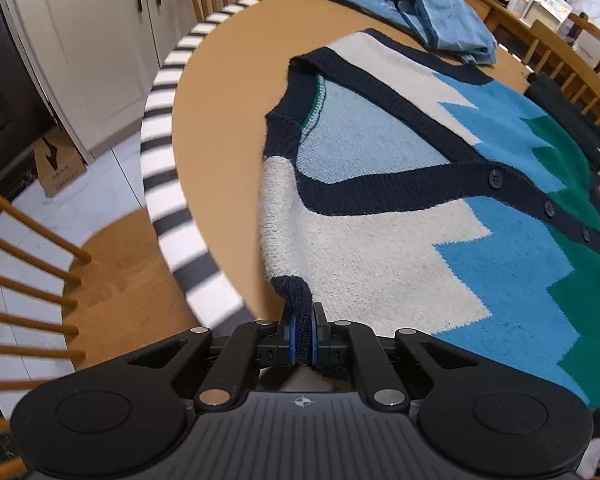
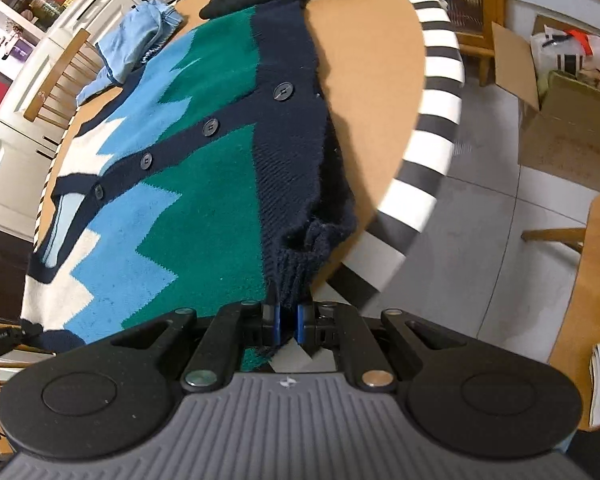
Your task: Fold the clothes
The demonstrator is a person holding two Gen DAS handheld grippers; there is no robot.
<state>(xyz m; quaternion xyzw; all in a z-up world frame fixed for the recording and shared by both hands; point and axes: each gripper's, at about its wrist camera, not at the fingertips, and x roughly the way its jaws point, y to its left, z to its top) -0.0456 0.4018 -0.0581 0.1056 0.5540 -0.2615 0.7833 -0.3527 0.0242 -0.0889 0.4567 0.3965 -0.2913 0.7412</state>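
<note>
Home dining room: round table [image 1: 220, 92] with striped rim, wooden spindle chairs [image 1: 28, 272], white cabinets [image 1: 100, 40], cardboard boxes [image 2: 560, 140], tiled floor [image 2: 500, 208].

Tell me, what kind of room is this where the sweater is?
Probably a dining room in someone's home. A round table with a striped rim holds the knit cardigan, wooden spindle-back chairs stand around it, and white cabinets and a cardboard box sit on the tiled floor.
</note>
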